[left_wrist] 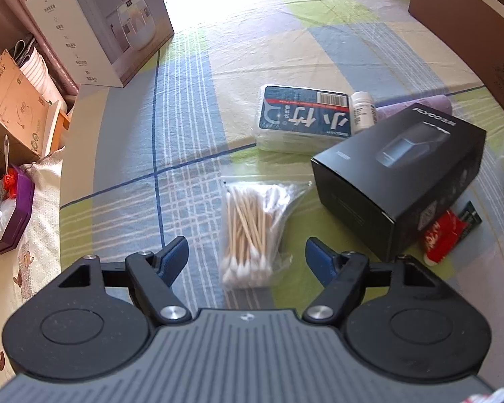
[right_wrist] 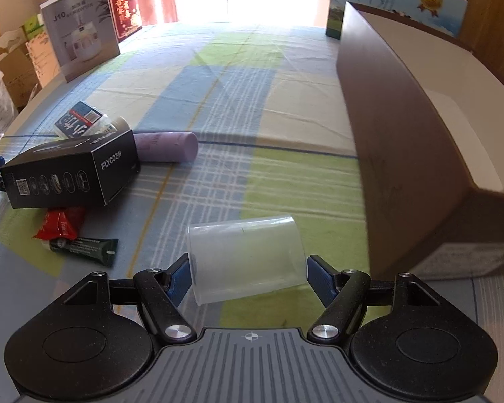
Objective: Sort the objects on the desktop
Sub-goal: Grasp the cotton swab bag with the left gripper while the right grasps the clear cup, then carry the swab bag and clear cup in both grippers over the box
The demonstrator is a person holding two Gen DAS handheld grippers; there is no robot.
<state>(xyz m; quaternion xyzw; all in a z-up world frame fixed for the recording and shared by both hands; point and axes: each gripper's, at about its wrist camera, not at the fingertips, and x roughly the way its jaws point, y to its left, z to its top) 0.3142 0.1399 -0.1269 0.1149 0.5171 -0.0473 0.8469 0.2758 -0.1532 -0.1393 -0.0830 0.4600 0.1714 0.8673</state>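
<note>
A clear plastic cup [right_wrist: 247, 262] lies on its side on the plaid-covered desk [right_wrist: 238, 107], set between the spread fingers of the right hand-held gripper [right_wrist: 247, 277]; the left pad looks to be touching the cup's rim, while the right pad stands just off its base, so the jaws are open and not clamped. To the right of the cup rises the brown wall of a large open box [right_wrist: 396, 154] with a white inside. To the left lie a dark green tube [right_wrist: 84, 250] and a red packet [right_wrist: 59, 225], partly tucked under a black FLYCO box [right_wrist: 70, 174]. Behind that box a lilac cylinder [right_wrist: 166, 146] lies on its side. In the left wrist view, the left hand-held gripper [left_wrist: 247, 258] is open wide above a clear bag of cotton swabs [left_wrist: 248, 231], whose near end sits between the pads without touching either. Beyond the swabs sits a flat clear case with a blue label [left_wrist: 302, 119], with a small white bottle [left_wrist: 363, 109] just beside it. A humidifier carton [left_wrist: 97, 23] stands at the desk's far left edge.
</note>
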